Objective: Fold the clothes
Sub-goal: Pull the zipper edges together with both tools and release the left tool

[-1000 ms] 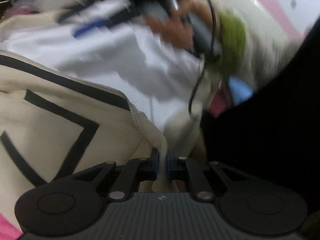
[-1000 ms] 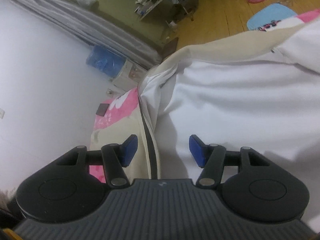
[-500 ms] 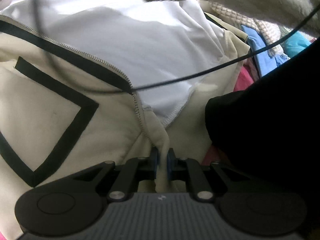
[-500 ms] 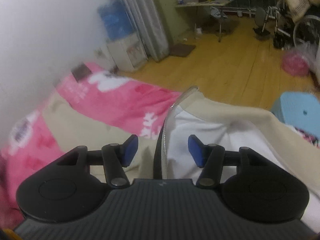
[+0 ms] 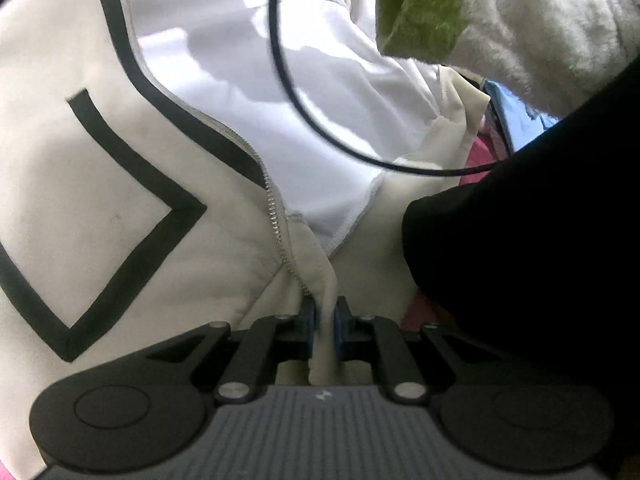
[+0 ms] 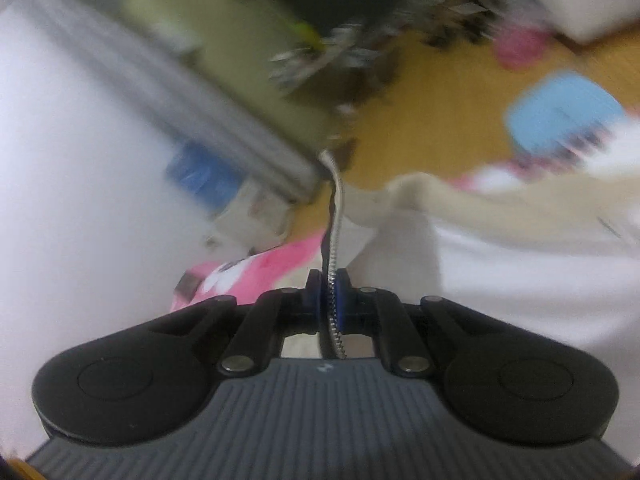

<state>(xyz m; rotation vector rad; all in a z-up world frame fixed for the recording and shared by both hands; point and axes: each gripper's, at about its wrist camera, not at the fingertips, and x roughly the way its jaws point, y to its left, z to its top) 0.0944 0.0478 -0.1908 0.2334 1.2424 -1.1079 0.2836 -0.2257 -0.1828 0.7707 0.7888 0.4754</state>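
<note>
half a second ago my right gripper (image 6: pixel 329 307) stood with its blue pads wide apart around the jacket's zipper edge; now the pads are pressed together on that zipper edge (image 6: pixel 335 216), which rises from them toward the centre of the frame. the right view has gone blurred, so the room behind is smeared. my left gripper (image 5: pixel 324 326) is as it was, pads clamped narrow on a cream fold of the jacket (image 5: pixel 120 200) at its bottom hem, low in the centre of the frame.

in the left view the jacket fills the left half, its black diamond stripe at centre left and the white lining (image 5: pixel 320 128) open in the upper middle. a black cable (image 5: pixel 288 92) loops across the lining. a dark mass crowds the right side, touching the cream cloth. a fuzzy white sleeve with a green cuff (image 5: pixel 424 12) sits at upper right.

in the right view, wooden floor (image 6: pixel 440 120) lies open at upper right, a wall closes the left, and a pink blanket (image 6: pixel 256 272) lies lower left of centre.
</note>
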